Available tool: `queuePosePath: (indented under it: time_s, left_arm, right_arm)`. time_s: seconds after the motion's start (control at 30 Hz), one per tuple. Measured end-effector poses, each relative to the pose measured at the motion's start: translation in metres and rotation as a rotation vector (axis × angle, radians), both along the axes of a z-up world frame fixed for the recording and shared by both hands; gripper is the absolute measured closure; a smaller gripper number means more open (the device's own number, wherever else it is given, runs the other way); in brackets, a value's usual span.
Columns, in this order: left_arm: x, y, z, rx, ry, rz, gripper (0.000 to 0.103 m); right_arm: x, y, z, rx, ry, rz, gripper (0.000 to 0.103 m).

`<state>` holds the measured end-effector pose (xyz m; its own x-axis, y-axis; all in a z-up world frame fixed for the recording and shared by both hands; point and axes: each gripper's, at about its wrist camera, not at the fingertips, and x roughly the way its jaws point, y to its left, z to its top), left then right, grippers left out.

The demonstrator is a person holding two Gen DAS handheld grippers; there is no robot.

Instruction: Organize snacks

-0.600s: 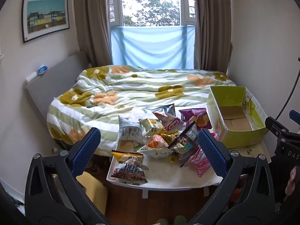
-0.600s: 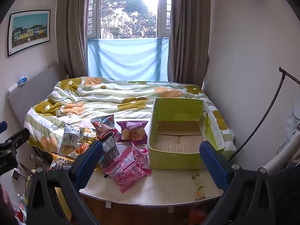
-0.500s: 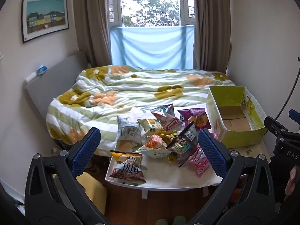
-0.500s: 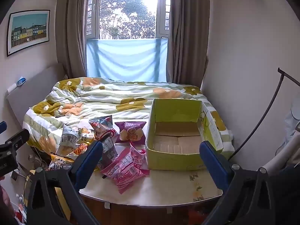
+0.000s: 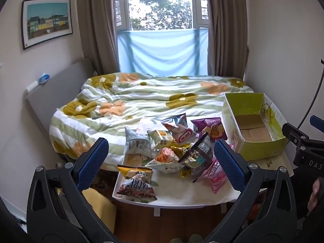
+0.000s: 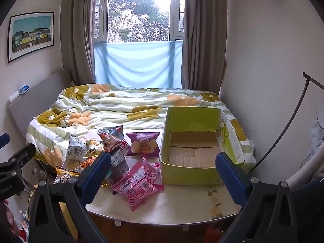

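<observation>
- The bed (image 5: 154,99) with the flowery green quilt fills the back of both views, and the counter (image 6: 182,204) sits right against its foot.
- The yellow-green cardboard box (image 6: 190,174) is on the right end of the counter. The right wrist view looks straight into it: bare cardboard floor, nothing inside. The left wrist view only catches it at an angle off to the right.
- The snack pile (image 5: 172,147) is left of the box, all of it on the counter and outside the box. The left view shows way more of it: a brown "TATRE" bag (image 5: 137,186) at the near-left corner, plus a grey-white bag (image 5: 137,143) further back.
- In the right view the pink bag (image 6: 137,182) is front and centre, just beside the box, and the purple bag (image 6: 143,144) lies behind it.
- Left gripper (image 5: 160,162) is spread wide, holding nothing, hovering short of the counter.
- Right gripper (image 6: 164,174) is the same deal: jaws apart, empty, framing the pink bag and the box front.
- Compared with half a second ago: hardly anything. Snacks and box are in the same spots, both grippers just as wide, the framing barely shifts.
</observation>
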<state>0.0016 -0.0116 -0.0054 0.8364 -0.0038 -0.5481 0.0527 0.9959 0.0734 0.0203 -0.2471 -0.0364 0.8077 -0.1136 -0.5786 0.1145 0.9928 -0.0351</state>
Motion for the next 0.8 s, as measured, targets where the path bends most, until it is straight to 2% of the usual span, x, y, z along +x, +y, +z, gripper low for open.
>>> queuePosePath:
  time_s: [0.8]
  left_arm:
    - [0.0064,0.0036,-0.0015,-0.005,0.003,0.011,0.001]
  right_arm:
    - [0.0079,0.0047,-0.0023,0.025,0.009,0.005,0.000]
